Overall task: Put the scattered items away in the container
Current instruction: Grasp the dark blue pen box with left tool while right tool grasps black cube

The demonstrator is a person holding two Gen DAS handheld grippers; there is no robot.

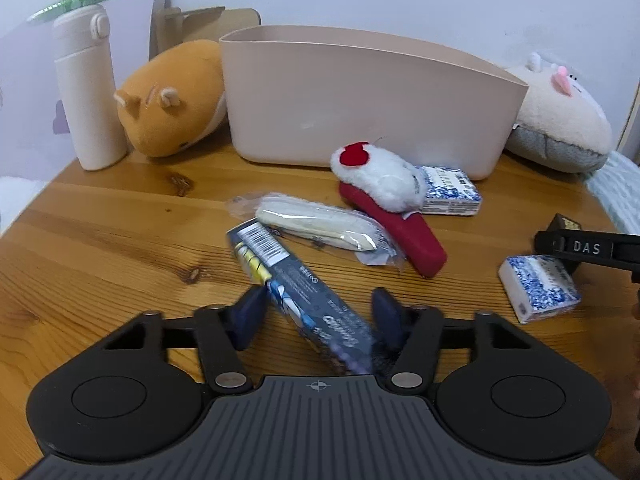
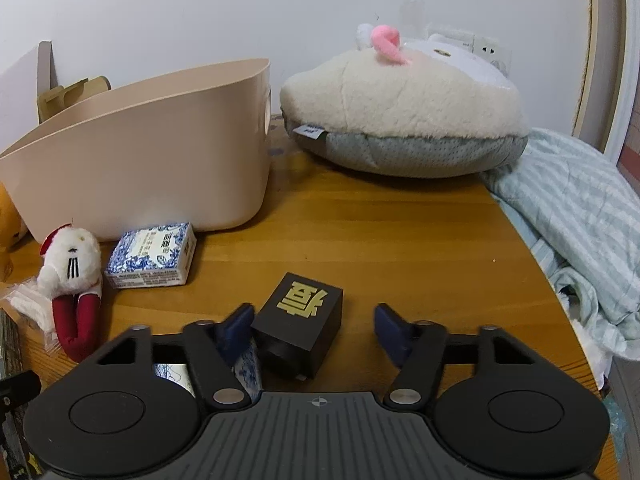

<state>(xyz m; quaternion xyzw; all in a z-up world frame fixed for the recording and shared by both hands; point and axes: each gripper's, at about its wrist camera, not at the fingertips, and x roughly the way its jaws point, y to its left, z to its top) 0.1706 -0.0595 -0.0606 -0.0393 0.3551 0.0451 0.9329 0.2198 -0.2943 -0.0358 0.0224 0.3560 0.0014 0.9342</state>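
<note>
- Between the open jaws of the left gripper: a long dark box, lying slanted, not pinched yet, one pad close to its side.
- Between the open jaws of the right gripper: a small black box with a gold sign on top, close to the left pad, not held yet.
- Probably the grabbing step for both; nothing visibly in the pink tub yet, though its inside is hidden.
- Next: squeeze shut on each box, lift, carry forward over the tub's rim, let go.
- Ahead of the left jaws: a white packet, a red and white plush toy, a blue-patterned tissue pack just beside the tub.
- To the right of the left jaws: another tissue pack, near the right gripper.
- In the way: packet touching the long box's far end, might drag along.
- Off to the sides of the tub: orange plush, white bottle, big cream plush.
</note>
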